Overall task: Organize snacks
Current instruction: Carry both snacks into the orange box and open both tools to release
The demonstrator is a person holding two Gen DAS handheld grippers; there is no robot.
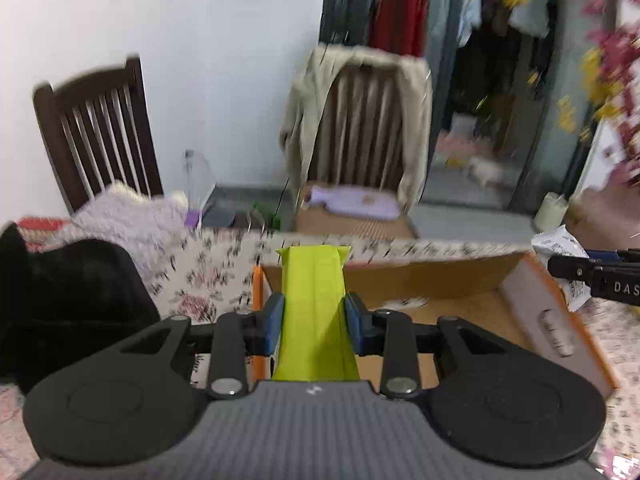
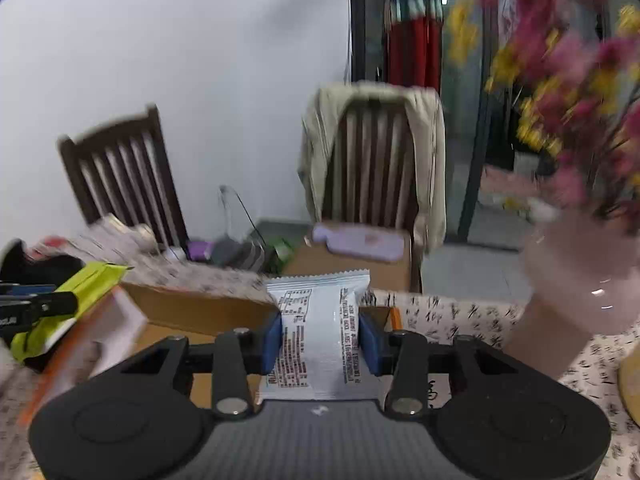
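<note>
My left gripper (image 1: pixel 314 322) is shut on a lime-green snack packet (image 1: pixel 316 312), held above the left end of an open cardboard box (image 1: pixel 472 312) with orange edges. My right gripper (image 2: pixel 320 338) is shut on a white snack packet (image 2: pixel 318 332) with printed text, held over the right end of the same cardboard box (image 2: pixel 200 312). In the left wrist view the right gripper's tip and the white packet (image 1: pixel 560 248) show at the right edge. In the right wrist view the lime-green packet (image 2: pixel 80 292) and the left gripper's fingers (image 2: pixel 36 306) appear at the left edge. Both views are motion-blurred.
The box lies on a floral tablecloth (image 1: pixel 208 276). A pink vase (image 2: pixel 580 288) with pink and yellow flowers stands at the right. A black cloth (image 1: pixel 72 296) and a fluffy blanket (image 1: pixel 132 216) lie at the left. Two wooden chairs (image 1: pixel 100 128) stand behind, one draped with a beige jacket (image 1: pixel 312 120).
</note>
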